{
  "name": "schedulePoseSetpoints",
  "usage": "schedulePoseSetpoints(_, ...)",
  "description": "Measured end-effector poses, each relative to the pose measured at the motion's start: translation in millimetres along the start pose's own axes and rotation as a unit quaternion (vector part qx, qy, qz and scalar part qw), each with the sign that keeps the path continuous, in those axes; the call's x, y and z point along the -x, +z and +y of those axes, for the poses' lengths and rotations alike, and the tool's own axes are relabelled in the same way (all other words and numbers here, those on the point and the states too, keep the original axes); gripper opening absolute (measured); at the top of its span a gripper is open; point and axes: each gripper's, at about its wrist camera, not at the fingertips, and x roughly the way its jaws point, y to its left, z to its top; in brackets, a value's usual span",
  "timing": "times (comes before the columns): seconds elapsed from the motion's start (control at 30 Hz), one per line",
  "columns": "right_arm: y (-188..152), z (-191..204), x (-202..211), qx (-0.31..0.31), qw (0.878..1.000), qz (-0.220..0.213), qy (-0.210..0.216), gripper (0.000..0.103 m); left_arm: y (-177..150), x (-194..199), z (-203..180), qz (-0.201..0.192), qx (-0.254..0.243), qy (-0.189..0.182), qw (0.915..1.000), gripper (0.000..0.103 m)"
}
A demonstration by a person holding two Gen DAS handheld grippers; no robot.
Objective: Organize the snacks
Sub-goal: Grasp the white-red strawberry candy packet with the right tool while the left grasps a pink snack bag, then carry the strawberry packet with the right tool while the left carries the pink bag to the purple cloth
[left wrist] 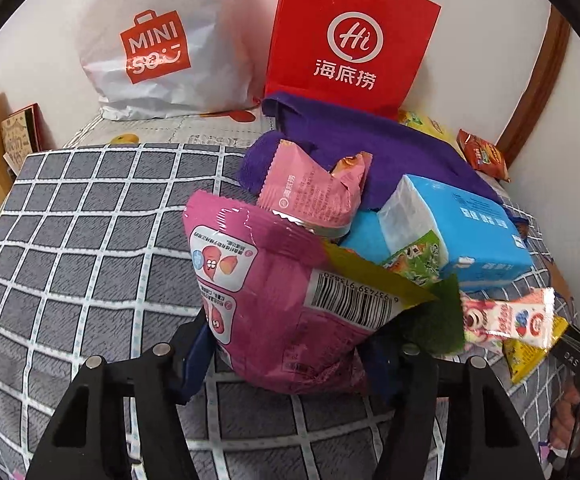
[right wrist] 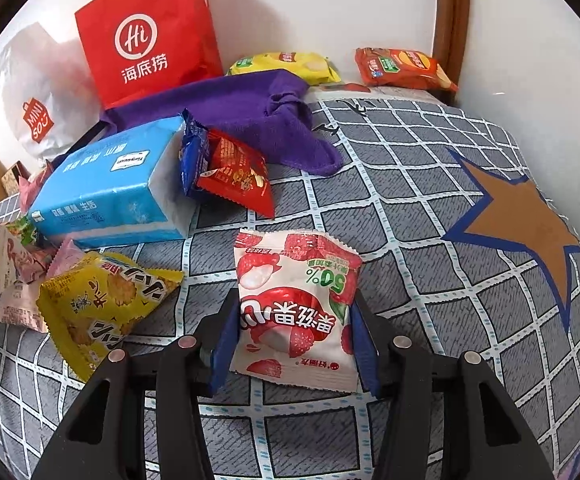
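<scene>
In the left wrist view my left gripper (left wrist: pixel 285 344) is shut on a large pink snack bag (left wrist: pixel 265 292) with a barcode, held above the checked bed cover (left wrist: pixel 89 240). Behind it lie a small pink packet (left wrist: pixel 310 188), a blue tissue pack (left wrist: pixel 466 232) and a strawberry wafer packet (left wrist: pixel 510 316). In the right wrist view my right gripper (right wrist: pixel 294 336) is shut on a white and red lychee jelly packet (right wrist: pixel 294 300). A yellow cracker bag (right wrist: pixel 101 304) lies to its left, a red packet (right wrist: pixel 237 172) and the blue tissue pack (right wrist: pixel 109 188) beyond.
A red paper bag (right wrist: pixel 145 32) and a white Miniso bag (left wrist: pixel 157 36) stand against the wall. A purple towel (right wrist: pixel 249 120) lies before them. Yellow (right wrist: pixel 290 66) and orange (right wrist: pixel 402 66) chip bags lie at the back by a wooden post (right wrist: pixel 454 20).
</scene>
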Motion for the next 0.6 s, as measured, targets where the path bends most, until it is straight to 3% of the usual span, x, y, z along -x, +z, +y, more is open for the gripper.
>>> schedulePoseSetpoints(0.27,-4.5,-4.2,12.1,0.0,1.0,-0.013,0.008,0.049,-10.6,27.7,7.6,0.004,0.019,-0.023,0.9995,0.061)
schedulePoseSetpoints(0.37,-6.3,-1.9,29.3,0.006,1.0,-0.028,-0.001,0.049,-13.0,42.1,5.4,-0.005,0.009,-0.017,0.9998,0.061)
schedulePoseSetpoints(0.6,-3.7,7.0,87.2,0.001,0.997,-0.073,0.009,0.049,-10.5,73.7,-6.0,-0.022,0.0,-0.042,0.9989,0.061)
